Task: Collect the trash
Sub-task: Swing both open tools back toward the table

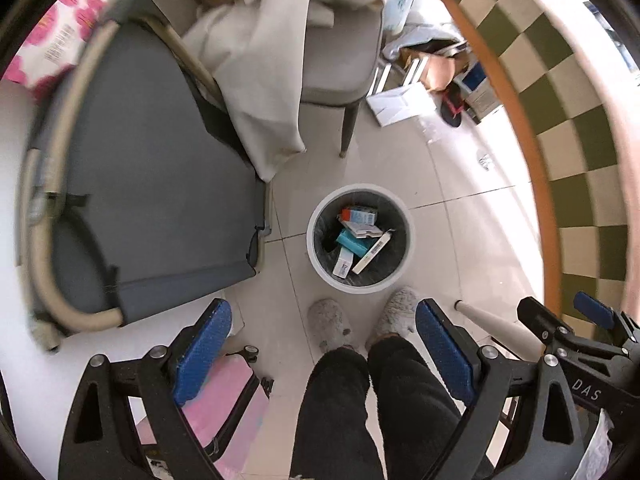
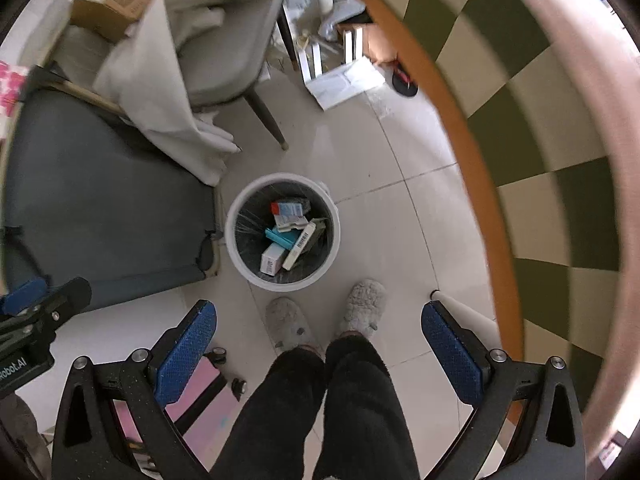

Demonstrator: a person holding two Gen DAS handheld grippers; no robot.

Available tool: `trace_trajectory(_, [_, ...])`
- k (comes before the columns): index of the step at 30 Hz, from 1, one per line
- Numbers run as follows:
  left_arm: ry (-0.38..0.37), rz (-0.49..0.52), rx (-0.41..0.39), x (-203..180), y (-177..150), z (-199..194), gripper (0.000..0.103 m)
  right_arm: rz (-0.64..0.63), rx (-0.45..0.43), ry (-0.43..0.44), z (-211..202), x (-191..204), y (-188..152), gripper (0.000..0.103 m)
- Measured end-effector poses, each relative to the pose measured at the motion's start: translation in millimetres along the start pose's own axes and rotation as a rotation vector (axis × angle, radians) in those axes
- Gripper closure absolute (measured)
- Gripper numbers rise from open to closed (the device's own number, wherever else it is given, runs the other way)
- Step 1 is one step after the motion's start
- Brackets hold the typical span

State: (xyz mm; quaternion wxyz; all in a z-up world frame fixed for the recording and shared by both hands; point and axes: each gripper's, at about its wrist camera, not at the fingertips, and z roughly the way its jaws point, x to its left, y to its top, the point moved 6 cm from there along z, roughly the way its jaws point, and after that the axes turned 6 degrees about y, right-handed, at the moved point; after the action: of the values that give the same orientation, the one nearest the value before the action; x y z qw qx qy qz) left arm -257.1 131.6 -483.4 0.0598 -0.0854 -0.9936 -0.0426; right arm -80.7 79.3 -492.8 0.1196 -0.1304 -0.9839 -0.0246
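A white round trash bin (image 1: 320, 272) (image 2: 236, 256) with a dark liner stands on the tiled floor far below both grippers. Inside lie several small cartons and boxes (image 1: 360, 236) (image 2: 290, 236), among them a teal one and a long white one with a barcode. My left gripper (image 1: 322, 344) points straight down, open, with nothing between its blue pads (image 1: 204, 348). My right gripper (image 2: 318, 344) also points down, open and empty; its blue pads (image 2: 452, 356) stand wide apart. The right gripper's body (image 1: 580, 340) shows at the left wrist view's right edge.
A person's dark trouser legs and grey fluffy slippers (image 1: 330, 324) (image 2: 364, 304) stand just before the bin. A round table with a green checked cloth (image 1: 560, 120) (image 2: 520, 120) curves along the right. A grey cot (image 1: 152, 184), a grey chair with cloth (image 1: 332, 52) and a pink suitcase (image 1: 224, 400) stand left.
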Motion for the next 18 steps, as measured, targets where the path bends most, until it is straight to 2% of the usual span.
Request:
trace_trajectory(7, [0.018, 0.012, -0.077, 4.9, -6.4, -83.0, 0.009, 0.015, -0.072, 0.05, -85.9, 11.2, -8.6, 0.0])
trace_trajectory(11, [0.034, 0.032, -0.184, -4.2, 8.2, -134.3, 0.009, 0.083, -0.127, 0.156, -135.7, 11.2, -10.2, 0.0])
trace_trajectory(14, [0.054, 0.066, -0.261, -28.4, 31.8, -167.7, 0.009, 0.166, -0.178, 0.217, -170.0, -4.4, -3.1, 0.0])
trace_trajectory(18, [0.06, 0.156, -0.342, -80.8, 65.4, -202.0, 0.009, 0.26, -0.262, 0.228, -208.5, -47.8, 17.0, 0.0])
